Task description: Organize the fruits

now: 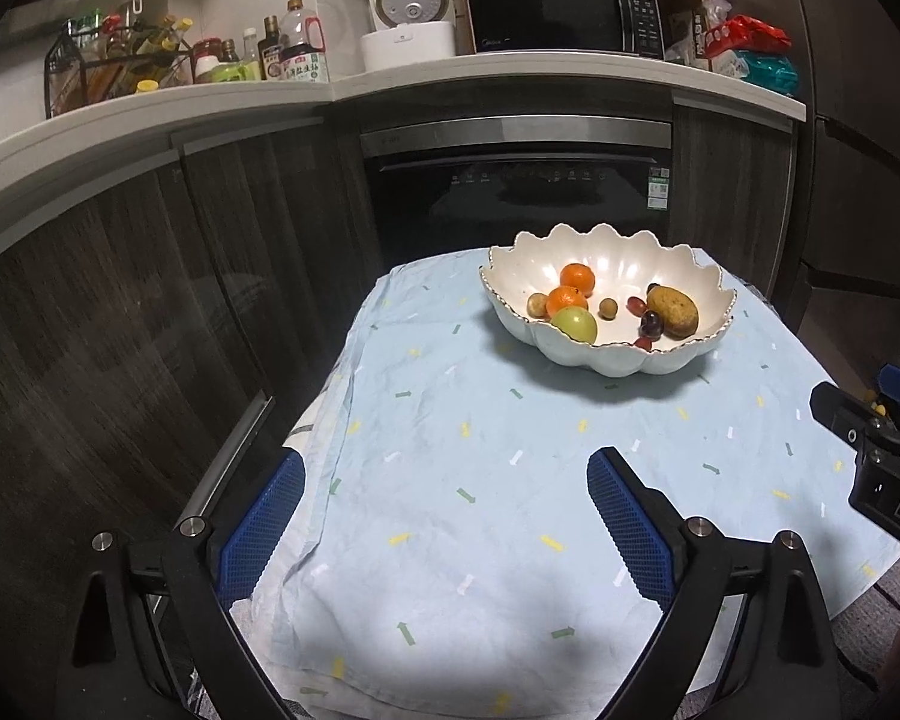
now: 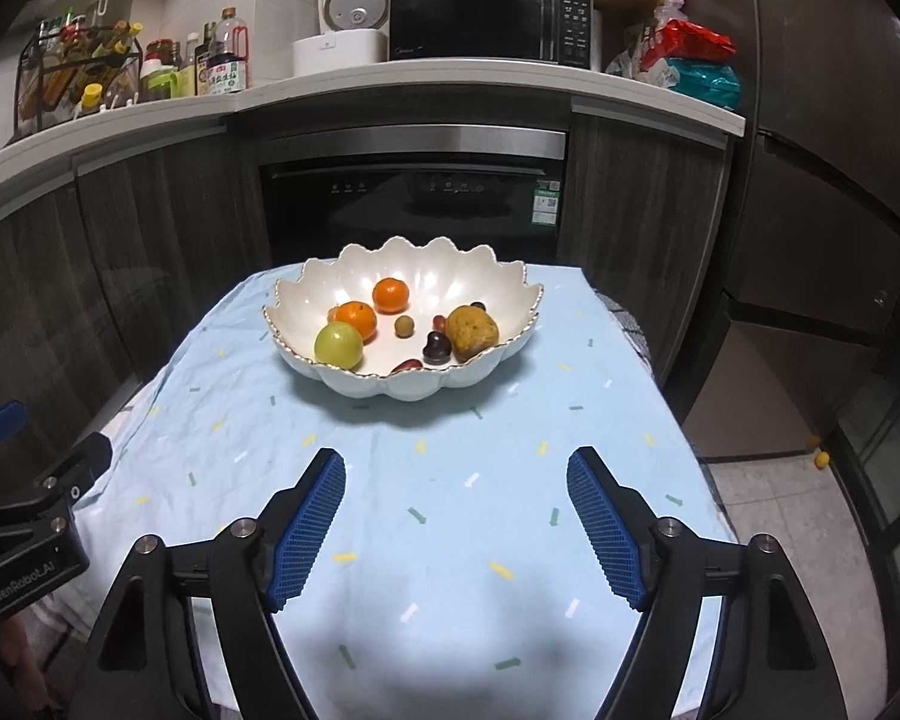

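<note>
A white scalloped bowl sits on the far half of a pale blue patterned cloth. Inside it lie two oranges, a green apple, a brown lumpy fruit, small round brown fruits and dark red grapes. My left gripper is open over the cloth's near left part, nothing between its blue pads. My right gripper is also open and empty, well short of the bowl.
The cloth-covered table ends close to dark cabinets and a built-in oven. The counter above carries bottles, a rice cooker and a microwave. A fridge stands at right; small yellow fruits lie on the floor.
</note>
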Demonstrator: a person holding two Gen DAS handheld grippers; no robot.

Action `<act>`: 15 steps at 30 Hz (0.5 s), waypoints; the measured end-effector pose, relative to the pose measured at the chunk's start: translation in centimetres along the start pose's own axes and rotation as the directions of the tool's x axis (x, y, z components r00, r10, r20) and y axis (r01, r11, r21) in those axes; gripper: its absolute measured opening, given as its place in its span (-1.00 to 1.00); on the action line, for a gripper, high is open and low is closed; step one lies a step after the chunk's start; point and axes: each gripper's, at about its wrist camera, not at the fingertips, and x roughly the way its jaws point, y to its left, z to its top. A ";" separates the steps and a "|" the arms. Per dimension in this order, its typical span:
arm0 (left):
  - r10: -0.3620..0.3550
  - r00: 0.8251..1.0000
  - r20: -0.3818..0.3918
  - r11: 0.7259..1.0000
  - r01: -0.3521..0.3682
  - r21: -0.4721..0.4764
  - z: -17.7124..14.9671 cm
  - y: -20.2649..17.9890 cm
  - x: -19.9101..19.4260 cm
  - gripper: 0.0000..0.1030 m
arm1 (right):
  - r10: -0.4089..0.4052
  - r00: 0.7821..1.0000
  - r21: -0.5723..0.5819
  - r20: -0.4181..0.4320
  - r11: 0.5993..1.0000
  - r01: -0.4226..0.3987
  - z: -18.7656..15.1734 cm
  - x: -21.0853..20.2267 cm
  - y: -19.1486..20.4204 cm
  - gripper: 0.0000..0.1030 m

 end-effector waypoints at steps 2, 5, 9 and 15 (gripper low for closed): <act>0.000 1.000 0.000 1.000 0.000 0.004 0.0 -0.1 -0.1 0.88 | 0.001 1.000 0.007 -0.003 1.000 -0.001 -0.1 -0.1 -0.2 0.50; 0.001 1.000 0.001 1.000 -0.001 0.005 -0.2 -0.2 -0.4 0.90 | -0.003 1.000 0.012 -0.003 1.000 0.004 -0.1 -0.3 -0.5 0.50; 0.000 1.000 0.003 1.000 -0.001 0.009 -0.3 -0.4 -0.7 0.93 | -0.010 1.000 0.017 0.008 1.000 0.010 -0.1 -0.8 -0.8 0.50; -0.002 1.000 0.007 1.000 0.001 0.005 -0.6 -0.4 -1.2 0.93 | -0.004 1.000 0.025 0.013 1.000 0.004 -0.3 -1.3 -1.1 0.50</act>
